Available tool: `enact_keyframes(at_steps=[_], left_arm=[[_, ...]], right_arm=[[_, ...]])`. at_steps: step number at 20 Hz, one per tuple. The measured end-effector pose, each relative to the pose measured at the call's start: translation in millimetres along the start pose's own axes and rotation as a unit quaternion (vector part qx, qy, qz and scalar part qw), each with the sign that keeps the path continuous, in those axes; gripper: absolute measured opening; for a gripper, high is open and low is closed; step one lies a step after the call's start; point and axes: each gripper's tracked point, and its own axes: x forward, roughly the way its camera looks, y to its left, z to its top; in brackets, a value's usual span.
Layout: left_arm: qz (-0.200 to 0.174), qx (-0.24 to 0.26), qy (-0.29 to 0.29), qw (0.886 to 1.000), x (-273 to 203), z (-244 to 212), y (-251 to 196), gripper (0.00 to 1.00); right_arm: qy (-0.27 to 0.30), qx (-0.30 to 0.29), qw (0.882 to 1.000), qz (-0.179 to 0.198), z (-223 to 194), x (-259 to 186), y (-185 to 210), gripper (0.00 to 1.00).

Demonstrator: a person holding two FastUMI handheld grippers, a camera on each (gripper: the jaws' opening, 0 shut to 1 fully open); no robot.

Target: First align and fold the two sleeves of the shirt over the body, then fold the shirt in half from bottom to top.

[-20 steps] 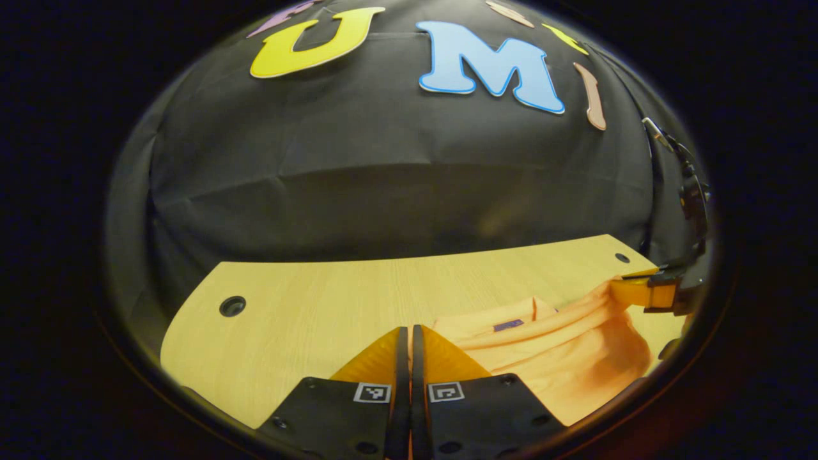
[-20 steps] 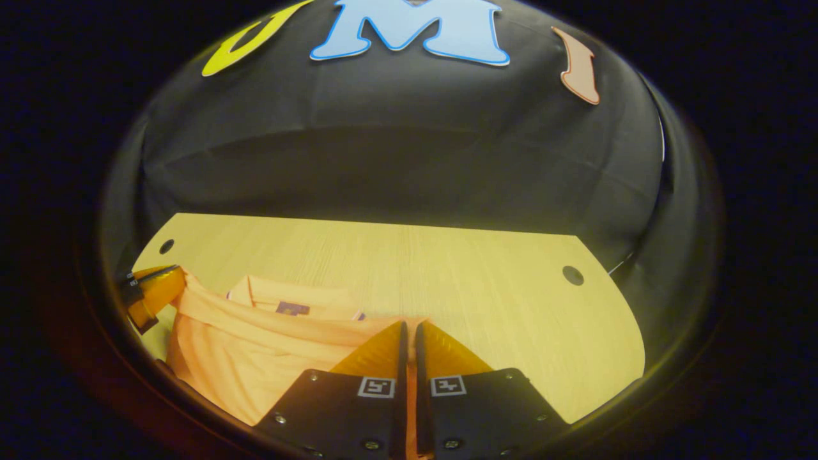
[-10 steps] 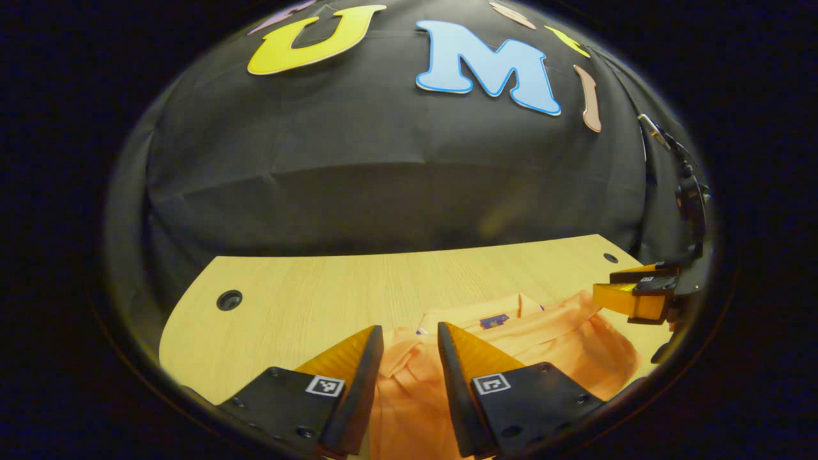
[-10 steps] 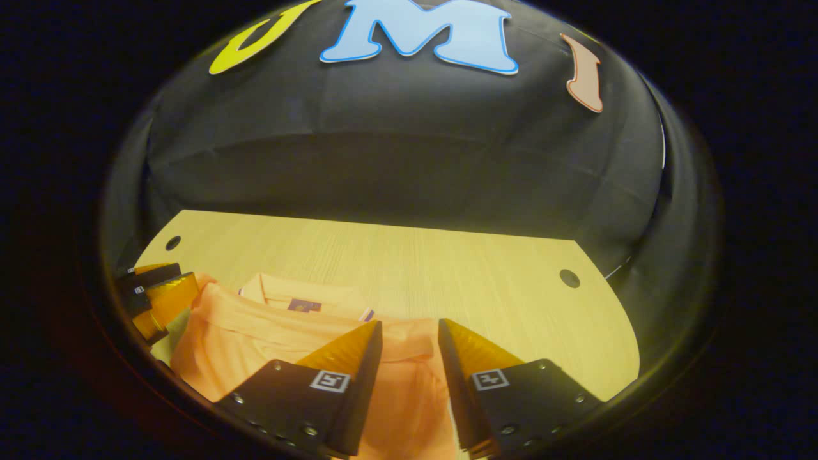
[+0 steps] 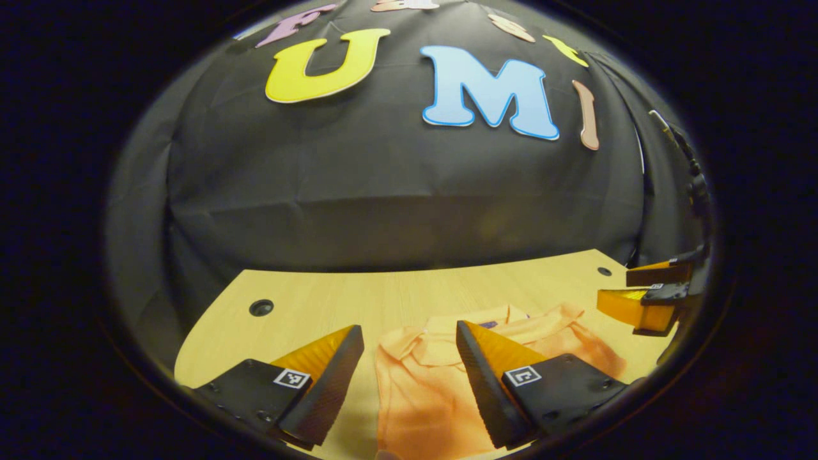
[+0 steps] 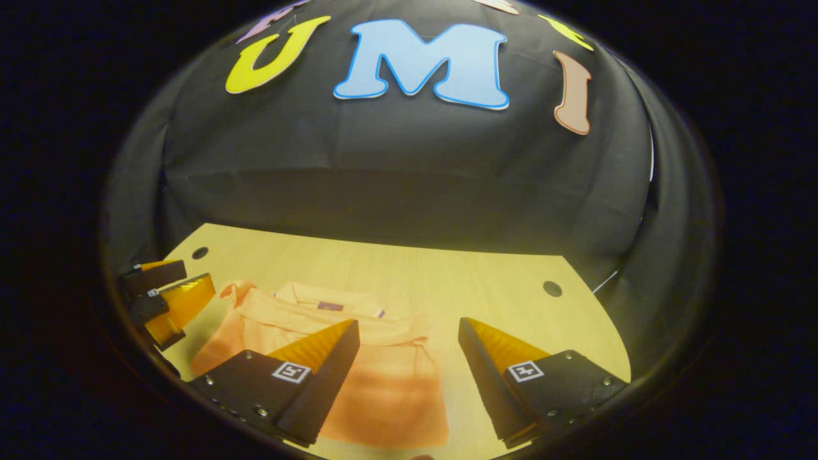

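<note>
The orange shirt (image 5: 422, 383) lies folded on the wooden table (image 5: 319, 300), its hem edge brought up near the collar. In the left gripper view, my left gripper (image 5: 409, 338) stands open just above the shirt's left part, holding nothing. My right gripper (image 5: 645, 291) appears at the far right of that view, open beside the shirt. In the right gripper view the shirt (image 6: 383, 390) lies under and between the spread fingers of my right gripper (image 6: 408, 329), which is open and holds nothing. The left gripper (image 6: 169, 284) shows open at the left edge there.
The table (image 6: 447, 281) has a round hole near each far corner (image 5: 261, 307) (image 6: 551, 288). The black cloth wall rises right behind the table's far edge. Bare wood lies left of the shirt in the left gripper view and right of it in the right gripper view.
Both grippers were shut on the shirt's edge a second ago; they have opened wide, let the cloth drop flat onto the shirt and lifted back a little.
</note>
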Motion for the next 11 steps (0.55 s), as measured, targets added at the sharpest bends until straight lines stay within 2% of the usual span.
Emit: enact_keyframes(at_steps=[5, 11], left_arm=[[0.001, 0.004, -0.038, 0.999, -54, 19, -11, 0.93], [0.015, 0.005, -0.077, 0.997, -107, 38, -20, 0.93]], right_arm=[[-0.040, 0.011, 0.999, 0.009, 14, -56, -3, 0.96], [-0.096, -0.003, 0.995, 0.014, 25, -121, -3, 0.96]])
